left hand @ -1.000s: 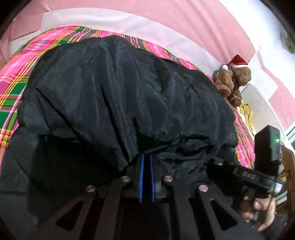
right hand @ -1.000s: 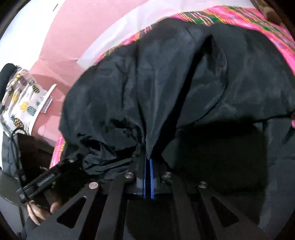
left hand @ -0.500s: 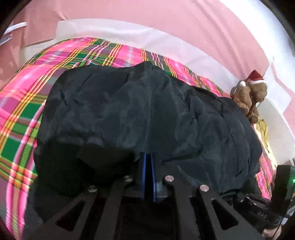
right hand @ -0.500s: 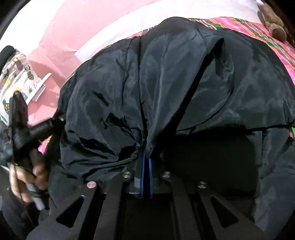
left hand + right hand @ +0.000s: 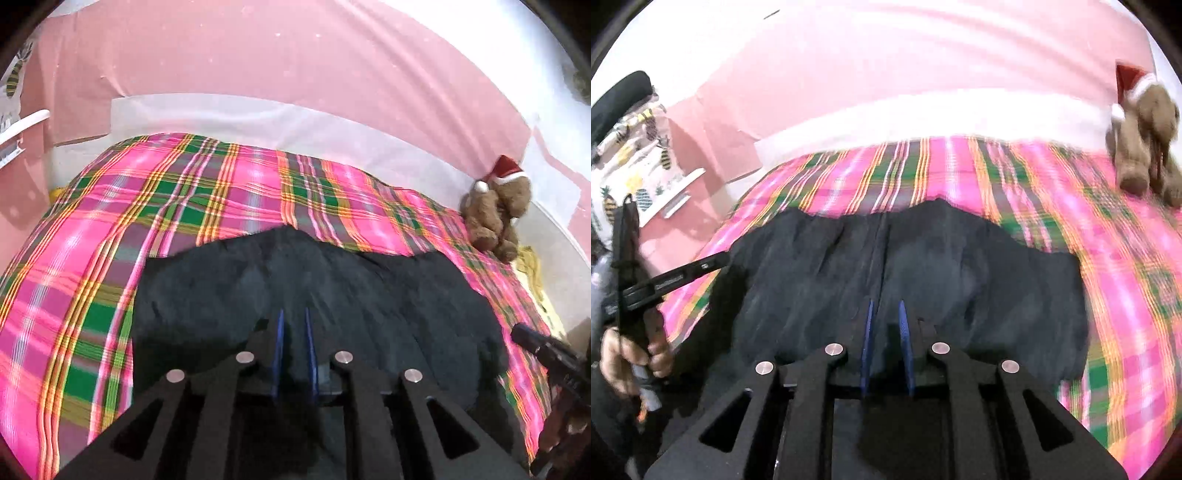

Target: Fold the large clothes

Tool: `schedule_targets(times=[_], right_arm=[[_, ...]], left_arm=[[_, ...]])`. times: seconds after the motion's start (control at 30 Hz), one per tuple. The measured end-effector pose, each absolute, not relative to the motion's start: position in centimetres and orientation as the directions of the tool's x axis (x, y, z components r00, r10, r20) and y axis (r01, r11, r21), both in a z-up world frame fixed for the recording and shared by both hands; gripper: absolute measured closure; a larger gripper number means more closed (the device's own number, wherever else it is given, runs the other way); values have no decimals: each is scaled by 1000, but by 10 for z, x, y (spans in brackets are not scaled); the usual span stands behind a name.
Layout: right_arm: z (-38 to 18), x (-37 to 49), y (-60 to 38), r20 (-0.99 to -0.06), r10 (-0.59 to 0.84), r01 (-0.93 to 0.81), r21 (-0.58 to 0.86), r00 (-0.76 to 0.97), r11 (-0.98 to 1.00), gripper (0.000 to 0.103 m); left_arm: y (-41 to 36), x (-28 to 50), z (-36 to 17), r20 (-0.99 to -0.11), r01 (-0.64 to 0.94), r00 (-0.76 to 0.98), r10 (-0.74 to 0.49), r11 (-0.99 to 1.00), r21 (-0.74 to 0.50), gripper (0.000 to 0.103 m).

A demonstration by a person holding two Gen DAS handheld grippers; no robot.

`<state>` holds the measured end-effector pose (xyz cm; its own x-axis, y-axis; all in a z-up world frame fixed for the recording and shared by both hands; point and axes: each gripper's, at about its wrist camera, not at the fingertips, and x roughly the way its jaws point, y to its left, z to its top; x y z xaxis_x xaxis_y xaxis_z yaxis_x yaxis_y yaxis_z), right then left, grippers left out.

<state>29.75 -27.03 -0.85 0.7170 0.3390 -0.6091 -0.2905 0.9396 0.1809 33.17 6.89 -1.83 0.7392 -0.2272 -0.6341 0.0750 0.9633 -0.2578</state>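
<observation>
A large black garment (image 5: pixel 332 295) lies spread on the pink plaid bedspread (image 5: pixel 184 206), at the near edge of the bed. It also shows in the right wrist view (image 5: pixel 923 266). My left gripper (image 5: pixel 293 317) is just above its near part, jaws slightly apart with nothing between the blue pads. My right gripper (image 5: pixel 884 310) is over the near middle of the garment, jaws also slightly apart and empty. The left gripper shows at the left of the right wrist view (image 5: pixel 665 280), held in a hand.
A brown teddy bear in a red Santa hat (image 5: pixel 495 214) sits at the bed's far right corner, also in the right wrist view (image 5: pixel 1145 140). A pink wall (image 5: pixel 295 66) runs behind the bed. A pineapple-print cloth (image 5: pixel 631 173) hangs at the left.
Both grippers have opened and let the garment go. The garment, held up and bunched before, now lies lower and flat on the bed, and more bedspread shows.
</observation>
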Motion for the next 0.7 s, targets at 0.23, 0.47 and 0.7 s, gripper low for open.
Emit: schedule_targets(times=[0.23,0.47,0.7], right_arm=[[-80,376,-274,-725,196,-182,98,660,978,91],[-96,370,-285,-700,206,-171,120,684,978,92],[-22,378,-291,-610,275,-201,188,743,961,88]], left_arm=[[77,351,-87,-697,30,689,-199,969,-247,89],[72,340,-78,-707,19,684,-180,973,-229,89],[59,364,-4,-607,104,771,-192,979,-178,89]])
